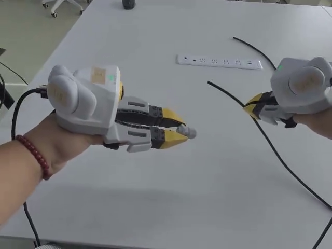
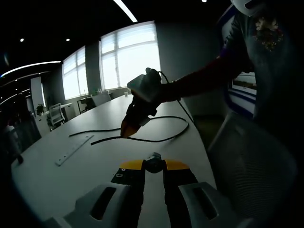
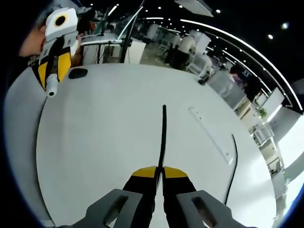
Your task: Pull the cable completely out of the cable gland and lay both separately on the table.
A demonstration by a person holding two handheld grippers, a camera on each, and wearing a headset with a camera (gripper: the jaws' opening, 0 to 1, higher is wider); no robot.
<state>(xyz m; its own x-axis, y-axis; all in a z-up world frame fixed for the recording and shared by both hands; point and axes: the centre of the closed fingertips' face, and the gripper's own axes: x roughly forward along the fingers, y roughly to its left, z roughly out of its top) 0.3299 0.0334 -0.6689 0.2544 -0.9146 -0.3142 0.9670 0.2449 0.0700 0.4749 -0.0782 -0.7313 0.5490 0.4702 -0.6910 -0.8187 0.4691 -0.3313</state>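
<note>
The biggest thing there was the table (image 1: 155,197): a wide, smooth, matte white top with a rounded far end. Nearly all of it was bare, so there was loads of open room around both hands. The near edge ran just under the person's forearm.

Next was the cable (image 3: 163,137), thin, black and round, with a dull rubbery look. It trailed in a loose curve from the right-hand edge of the table up through the right gripper (image 1: 252,109). Past the jaws, a short free end pointed out over the bare middle. That claw's 2 yellow-tipped jaws were pressed together on the cable, pinching it a little way back from the end.

The left gripper (image 1: 176,129) had a chunky grey plastic shell with black and yellow jaws, and it was held above the near left part of the table. Its jaws were nipped onto the cable gland (image 1: 187,132), a small, grey, knobbly round fitting that poked out just past the tips. The gland and the cable end were well apart, with nothing threaded through.

Further back lay a flat, long white power strip (image 1: 218,61), with 1 more black stretch of cable just beyond it. I couldn't tell if that was the same cable.
</note>
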